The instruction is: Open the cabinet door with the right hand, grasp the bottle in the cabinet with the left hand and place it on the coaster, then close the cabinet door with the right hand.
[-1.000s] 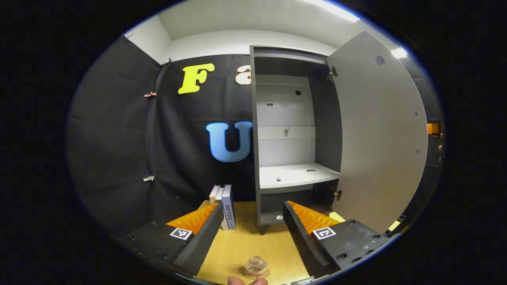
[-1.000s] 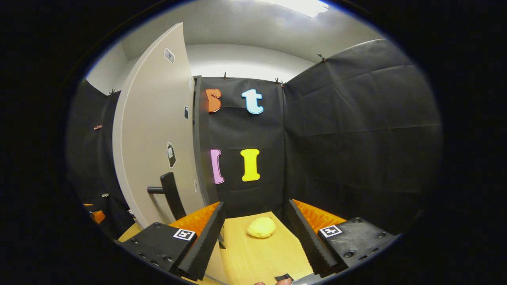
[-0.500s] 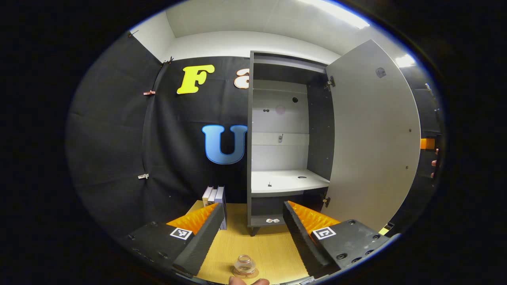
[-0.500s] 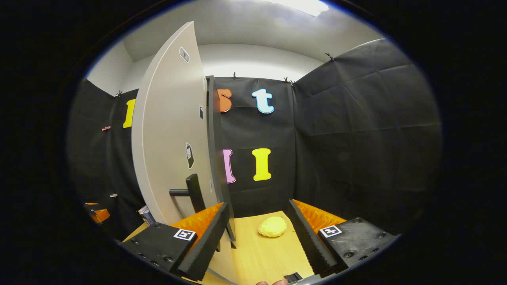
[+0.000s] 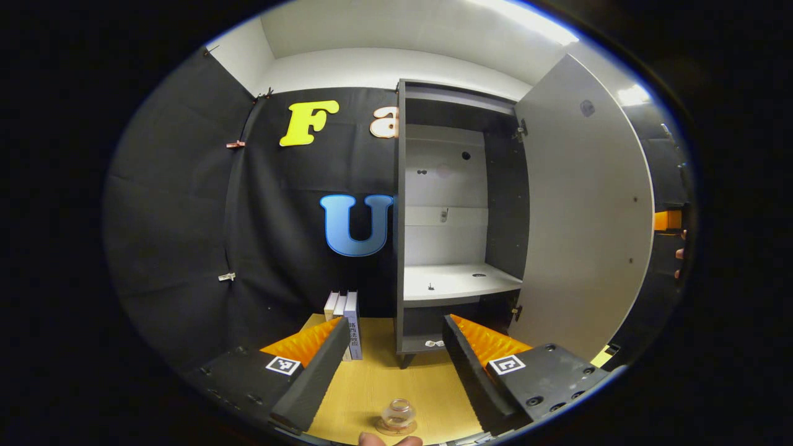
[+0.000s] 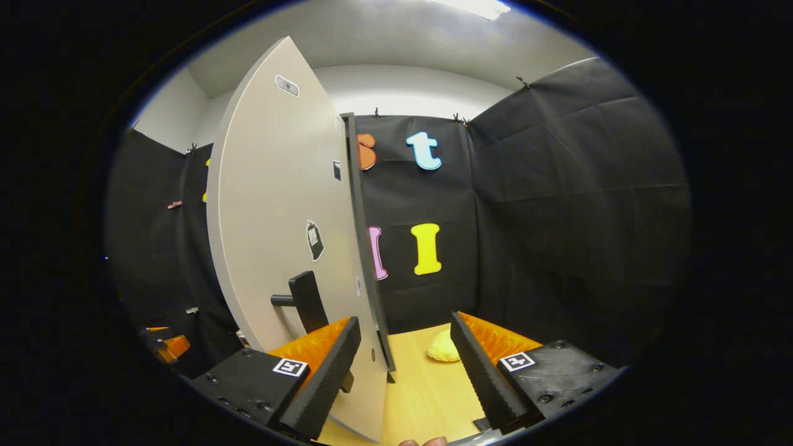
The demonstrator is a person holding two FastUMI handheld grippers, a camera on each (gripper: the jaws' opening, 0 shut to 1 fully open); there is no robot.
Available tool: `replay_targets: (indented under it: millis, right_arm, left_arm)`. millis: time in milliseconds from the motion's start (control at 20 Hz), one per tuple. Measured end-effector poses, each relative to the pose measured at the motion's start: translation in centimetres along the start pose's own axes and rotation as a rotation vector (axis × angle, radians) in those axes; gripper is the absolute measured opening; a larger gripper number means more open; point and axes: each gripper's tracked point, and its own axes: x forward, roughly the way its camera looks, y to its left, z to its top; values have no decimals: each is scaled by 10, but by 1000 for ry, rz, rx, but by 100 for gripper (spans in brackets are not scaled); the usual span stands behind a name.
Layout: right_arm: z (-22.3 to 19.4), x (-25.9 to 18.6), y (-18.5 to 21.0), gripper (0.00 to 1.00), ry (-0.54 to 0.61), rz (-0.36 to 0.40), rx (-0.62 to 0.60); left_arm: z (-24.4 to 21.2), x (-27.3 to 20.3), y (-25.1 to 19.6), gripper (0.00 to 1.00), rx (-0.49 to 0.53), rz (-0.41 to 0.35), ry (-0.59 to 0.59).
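Left gripper view: the left claw (image 5: 390,362) is spread wide and holds nothing above the desk (image 5: 372,384). The bottle (image 5: 398,415) stands on the coaster (image 5: 379,428) at the desk's near edge. The cabinet (image 5: 455,217) at the back edge stands with its door (image 5: 585,217) swung open.

Right gripper view: the right claw (image 6: 406,365) is wide and empty, just beside the door's (image 6: 279,235) edge, near its handle (image 6: 306,300). A yellow lump (image 6: 443,347) lies on the desk (image 6: 421,396).
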Motion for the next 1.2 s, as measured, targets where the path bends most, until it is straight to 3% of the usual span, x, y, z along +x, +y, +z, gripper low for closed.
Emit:
replay_targets:
  millis: [500, 850, 1200]
  right_arm:
    - [-21, 13, 104, 97, 20, 129, 28]
    - [-50, 25, 176, 98, 73, 268, 15]
    - [-53, 18, 167, 99, 54, 255, -20]
  left_arm:
    - [1, -11, 26, 95, 5, 12, -16]
    - [5, -16, 39, 95, 4, 26, -21]
    - [13, -18, 39, 95, 7, 33, -32]
